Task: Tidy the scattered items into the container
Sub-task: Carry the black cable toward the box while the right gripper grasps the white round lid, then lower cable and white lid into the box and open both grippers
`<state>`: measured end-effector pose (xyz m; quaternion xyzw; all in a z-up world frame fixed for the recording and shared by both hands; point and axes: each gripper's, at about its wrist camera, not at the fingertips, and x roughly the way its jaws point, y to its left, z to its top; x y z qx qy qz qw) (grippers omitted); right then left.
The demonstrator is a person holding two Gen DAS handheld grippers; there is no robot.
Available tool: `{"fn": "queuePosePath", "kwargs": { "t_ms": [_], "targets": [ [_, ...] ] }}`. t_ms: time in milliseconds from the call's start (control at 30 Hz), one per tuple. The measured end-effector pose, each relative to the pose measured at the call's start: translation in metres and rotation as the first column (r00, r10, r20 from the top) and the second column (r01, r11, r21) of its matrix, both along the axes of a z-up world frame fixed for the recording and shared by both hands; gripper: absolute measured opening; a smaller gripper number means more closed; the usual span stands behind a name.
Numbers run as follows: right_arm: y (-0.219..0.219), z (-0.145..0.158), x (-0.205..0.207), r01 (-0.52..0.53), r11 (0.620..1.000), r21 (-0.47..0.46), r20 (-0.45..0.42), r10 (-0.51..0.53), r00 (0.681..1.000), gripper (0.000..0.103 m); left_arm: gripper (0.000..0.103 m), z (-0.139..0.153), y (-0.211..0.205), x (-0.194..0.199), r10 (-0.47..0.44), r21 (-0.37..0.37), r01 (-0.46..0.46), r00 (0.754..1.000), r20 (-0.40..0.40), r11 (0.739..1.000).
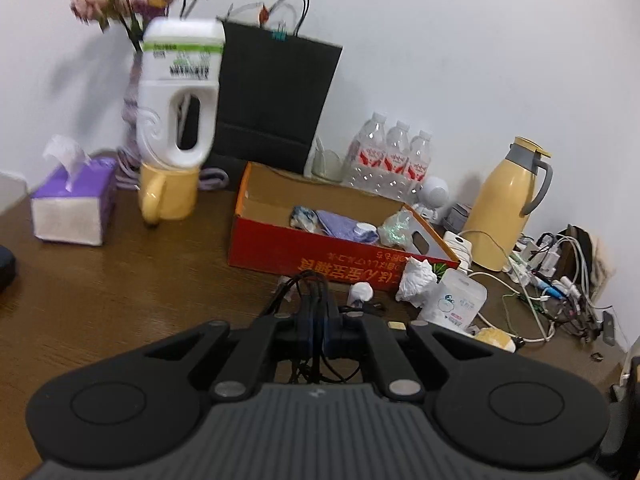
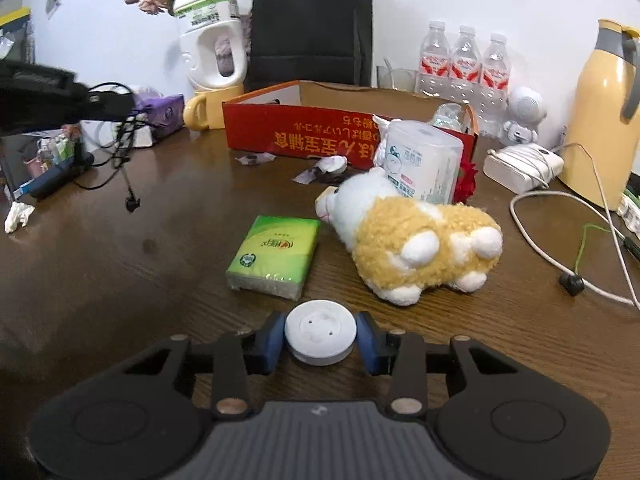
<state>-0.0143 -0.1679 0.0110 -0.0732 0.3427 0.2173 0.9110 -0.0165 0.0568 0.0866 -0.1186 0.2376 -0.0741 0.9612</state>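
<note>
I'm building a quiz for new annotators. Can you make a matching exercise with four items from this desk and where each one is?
Things:
1. white round plastic disc
2. black earphone cable
3. green tissue pack
4. purple cloth

Places:
A. flat on the brown wooden table, beside the yellow-and-white plush toy
B. inside the red cardboard box
C. clamped in the left gripper
D. between the right gripper's blue pads

Pairs: 1-D, 2-C, 3-A, 4-B
</note>
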Motion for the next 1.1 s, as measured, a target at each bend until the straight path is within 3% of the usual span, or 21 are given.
{"fn": "queuePosePath", "kwargs": {
  "t_ms": [167, 333, 500, 667, 767, 867, 1000, 1100],
  "targets": [
    [-0.004, 0.030, -0.026, 0.050, 0.998, 0.046, 0.109, -0.055, 0.993, 0.038, 0.005, 0.002, -0.013, -0.037, 0.065, 0.063, -0.069, 0.996, 0.062, 0.996],
    [-0.006, 0.065, -0.035, 0.080, 0.989, 0.126, 0.204, -0.105, 0.973, 0.038, 0.005, 0.005, -0.027, -0.043, 0.031, 0.070, -0.036, 0.996, 0.079, 0.997],
    [-0.008, 0.108, 0.005, 0.090, 0.980, 0.180, 0.278, -0.138, 0.951, 0.038, 0.005, 0.040, -0.031, 0.004, -0.082, 0.021, 0.080, 0.986, 0.144, 0.997],
    [-0.008, 0.164, 0.091, 0.102, 0.969, 0.225, 0.279, -0.164, 0.946, 0.038, 0.005, 0.092, -0.028, 0.094, -0.112, -0.001, 0.114, 0.978, 0.176, 0.993],
    [0.003, 0.190, 0.155, 0.098, 0.975, 0.198, 0.248, -0.147, 0.958, 0.038, 0.005, 0.115, -0.018, 0.165, -0.138, -0.050, 0.145, 0.983, 0.119, 0.988],
    [0.015, 0.194, 0.222, 0.107, 0.986, 0.130, 0.157, -0.126, 0.980, 0.038, 0.005, 0.113, -0.015, 0.232, -0.112, -0.021, 0.112, 0.993, 0.033, 0.993],
    [0.023, 0.156, 0.297, 0.131, 0.989, 0.071, -0.053, -0.127, 0.990, 0.038, 0.005, 0.072, -0.003, 0.314, -0.098, -0.100, 0.080, 0.977, -0.189, 0.992],
    [0.027, 0.118, 0.334, 0.153, 0.988, 0.014, -0.191, -0.148, 0.970, 0.038, 0.005, 0.043, -0.004, 0.355, -0.062, -0.073, 0.044, 0.958, -0.280, 0.996]
  ]
}}
